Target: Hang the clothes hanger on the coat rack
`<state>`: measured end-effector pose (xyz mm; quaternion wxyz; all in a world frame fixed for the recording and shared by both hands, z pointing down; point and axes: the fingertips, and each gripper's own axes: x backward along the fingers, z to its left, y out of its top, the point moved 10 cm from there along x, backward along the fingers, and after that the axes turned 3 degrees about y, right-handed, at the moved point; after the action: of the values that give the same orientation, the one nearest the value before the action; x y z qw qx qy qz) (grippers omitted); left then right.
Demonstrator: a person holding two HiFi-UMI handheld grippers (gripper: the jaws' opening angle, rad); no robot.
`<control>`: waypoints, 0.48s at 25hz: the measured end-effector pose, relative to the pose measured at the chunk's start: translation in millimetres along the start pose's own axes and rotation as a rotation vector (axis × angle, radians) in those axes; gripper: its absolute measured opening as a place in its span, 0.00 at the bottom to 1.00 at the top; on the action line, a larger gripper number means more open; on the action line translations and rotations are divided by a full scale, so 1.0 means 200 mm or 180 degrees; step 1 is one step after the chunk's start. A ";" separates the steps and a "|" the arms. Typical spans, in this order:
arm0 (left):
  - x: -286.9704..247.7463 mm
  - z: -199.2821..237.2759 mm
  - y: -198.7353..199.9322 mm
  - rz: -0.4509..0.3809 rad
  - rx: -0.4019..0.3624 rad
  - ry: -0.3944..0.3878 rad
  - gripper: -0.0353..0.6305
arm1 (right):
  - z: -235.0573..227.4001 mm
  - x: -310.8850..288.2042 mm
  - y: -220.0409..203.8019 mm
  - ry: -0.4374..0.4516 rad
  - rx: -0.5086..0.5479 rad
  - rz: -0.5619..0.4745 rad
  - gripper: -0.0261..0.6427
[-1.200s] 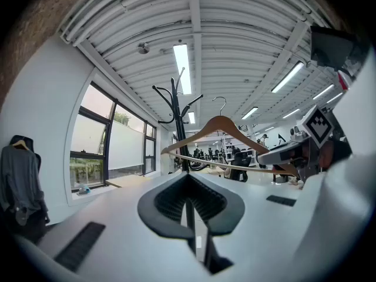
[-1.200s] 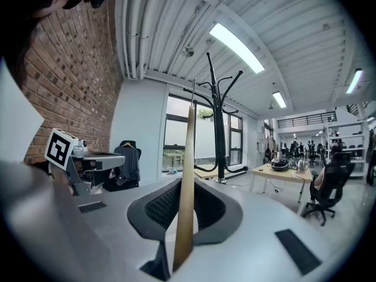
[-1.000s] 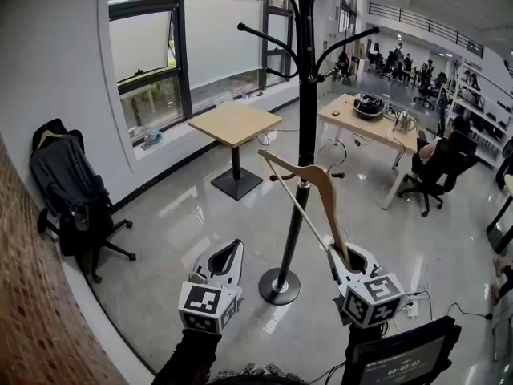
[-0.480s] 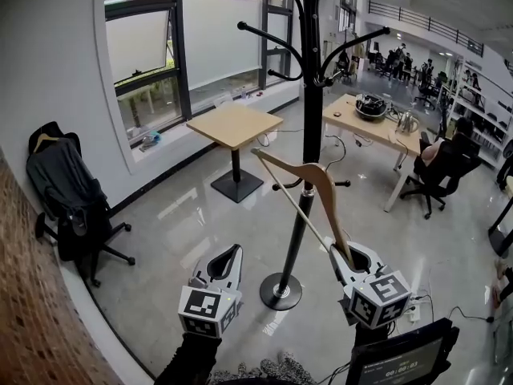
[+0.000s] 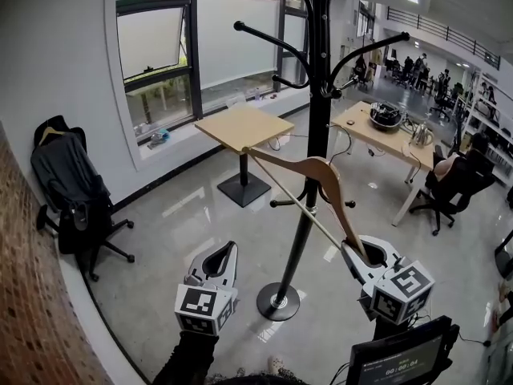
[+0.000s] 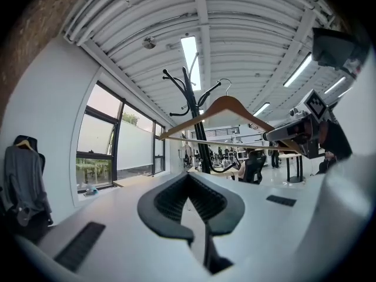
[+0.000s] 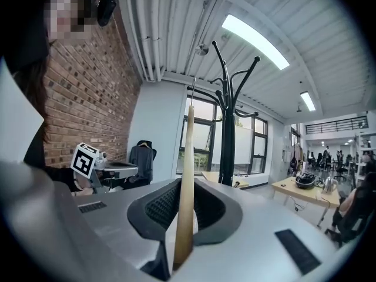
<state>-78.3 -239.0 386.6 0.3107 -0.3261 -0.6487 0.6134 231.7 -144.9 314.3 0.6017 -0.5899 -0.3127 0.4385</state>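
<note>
The black coat rack (image 5: 315, 135) stands on the glossy floor just ahead of me, its curved arms spreading near the top. A wooden clothes hanger (image 5: 309, 171) crosses in front of the pole, its metal hook close beside the pole and on no arm. My right gripper (image 5: 362, 251) is shut on the hanger's lower right end; in the right gripper view the wooden arm (image 7: 188, 175) rises from between the jaws with the rack (image 7: 227, 128) behind. My left gripper (image 5: 225, 251) hangs left of the rack's base, shut on nothing (image 6: 188, 178).
A chair draped with a dark jacket (image 5: 68, 187) stands by the left wall. Beyond the rack are a small wooden table (image 5: 244, 127) and a long desk (image 5: 385, 131), with a seated person (image 5: 457, 179) on the right. A screen (image 5: 401, 359) sits at my lower right.
The right gripper has carried the hanger rightward and a little up, so the hanger stands higher against the pole. The rack looks nearer. The left gripper keeps its place in the picture.
</note>
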 end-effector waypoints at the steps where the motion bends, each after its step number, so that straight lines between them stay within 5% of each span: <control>1: -0.03 -0.01 0.01 -0.0015 -0.0003 0.0010 0.06 | -0.03 -0.01 0.02 0.0052 0.0026 -0.0008 0.12; 12: -0.29 -0.16 0.08 -0.0086 -0.0148 -0.0075 0.06 | -0.44 -0.07 0.15 0.0458 0.0169 -0.0067 0.12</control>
<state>-16.8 -265.7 371.5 0.3035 -0.3172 -0.6708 0.5977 299.8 -198.0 277.1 0.6426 -0.6004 -0.2631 0.3967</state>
